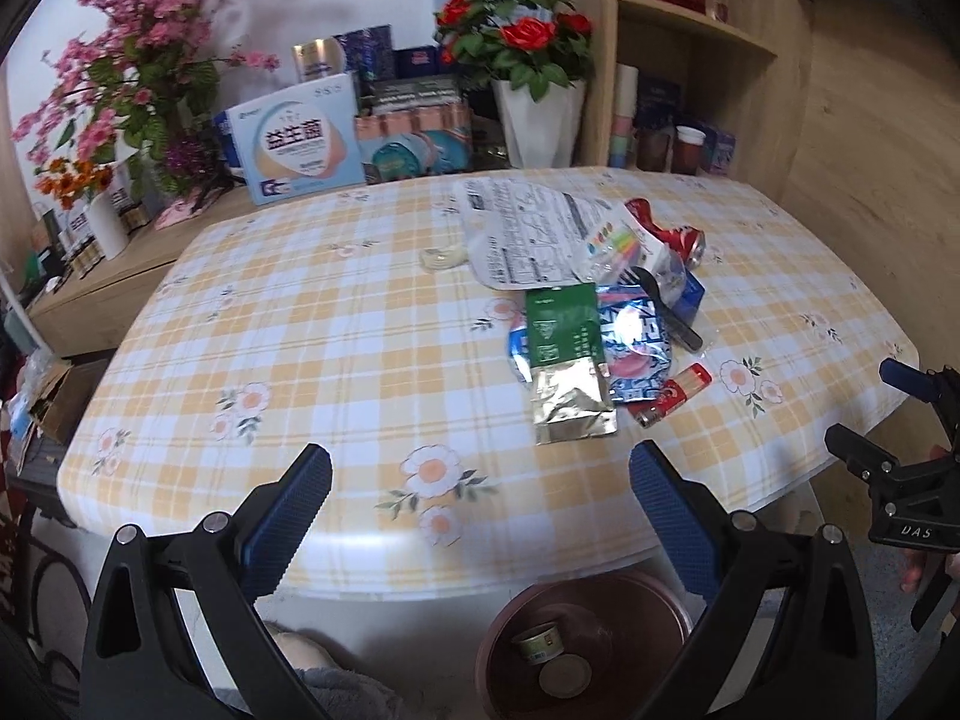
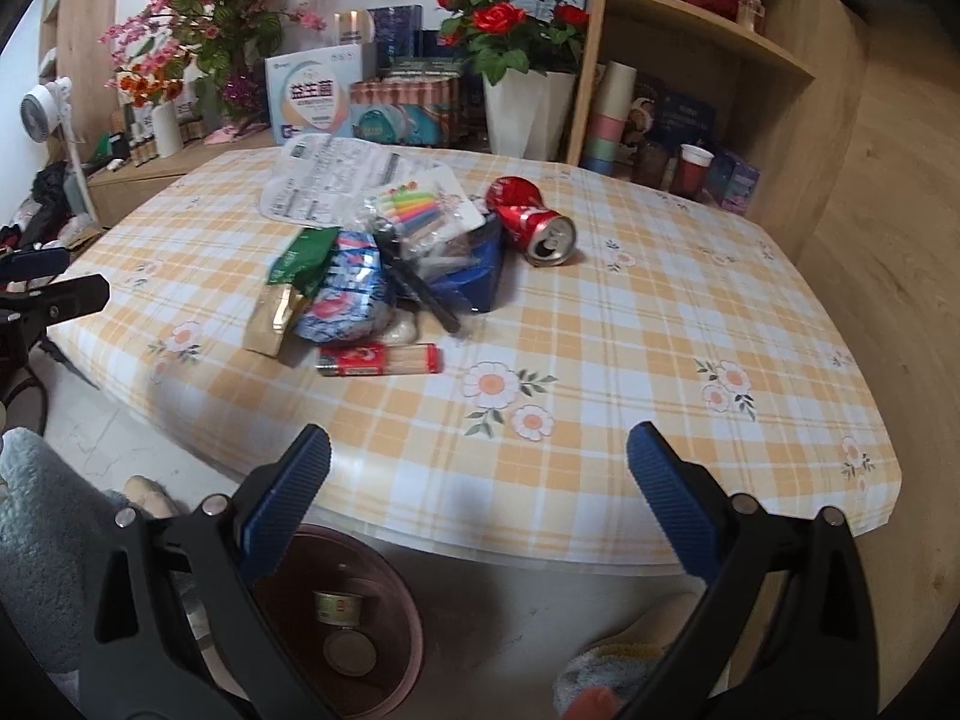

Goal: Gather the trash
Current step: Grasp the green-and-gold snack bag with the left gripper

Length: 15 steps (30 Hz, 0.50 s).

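A heap of trash lies on the checked tablecloth: a green and gold foil pouch, a blue snack wrapper, a red toothpick tube, a crushed red cola can, a white printed bag and a clear pack of coloured candles. A brown waste bin stands on the floor below the table edge, with a small tin inside. My left gripper is open and empty above the near table edge. My right gripper is open and empty, short of the heap.
Flower pots, boxes and packs line the back of the table. A wooden shelf unit with cups stands at the right. A small white wad lies left of the heap. A fan stands far left.
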Each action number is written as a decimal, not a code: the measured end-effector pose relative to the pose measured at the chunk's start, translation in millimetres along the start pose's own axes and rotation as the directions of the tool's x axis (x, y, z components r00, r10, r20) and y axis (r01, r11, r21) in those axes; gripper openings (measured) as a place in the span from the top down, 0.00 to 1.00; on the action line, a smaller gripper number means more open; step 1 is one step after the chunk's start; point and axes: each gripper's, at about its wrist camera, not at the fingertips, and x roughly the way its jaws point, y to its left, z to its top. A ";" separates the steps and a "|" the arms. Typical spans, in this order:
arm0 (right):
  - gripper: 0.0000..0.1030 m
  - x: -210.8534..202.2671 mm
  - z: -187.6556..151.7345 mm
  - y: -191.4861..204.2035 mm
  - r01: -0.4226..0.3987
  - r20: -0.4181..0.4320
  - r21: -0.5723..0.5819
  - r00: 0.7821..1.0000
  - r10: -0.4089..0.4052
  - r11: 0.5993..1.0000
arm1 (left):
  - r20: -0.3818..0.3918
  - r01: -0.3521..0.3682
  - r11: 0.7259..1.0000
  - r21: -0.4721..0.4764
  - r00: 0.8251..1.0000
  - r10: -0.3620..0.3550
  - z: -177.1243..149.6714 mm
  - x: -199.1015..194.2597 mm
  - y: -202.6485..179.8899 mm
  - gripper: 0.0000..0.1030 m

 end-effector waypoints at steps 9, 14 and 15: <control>0.05 27.9 3.0 -16.7 -0.022 -0.076 0.078 0.997 0.028 0.997 | -0.118 0.072 0.995 -0.070 0.990 -0.080 28.5 83.7 -17.8 0.16; 0.05 35.8 5.0 -19.2 -0.026 -0.090 0.062 0.995 0.031 0.998 | -0.177 0.107 0.988 -0.109 0.976 -0.125 37.4 117.4 -22.0 0.18; 0.05 37.6 5.7 -20.1 -0.027 -0.093 0.060 0.995 0.032 0.998 | -0.185 0.107 0.988 -0.110 0.975 -0.126 38.4 122.1 -23.3 0.18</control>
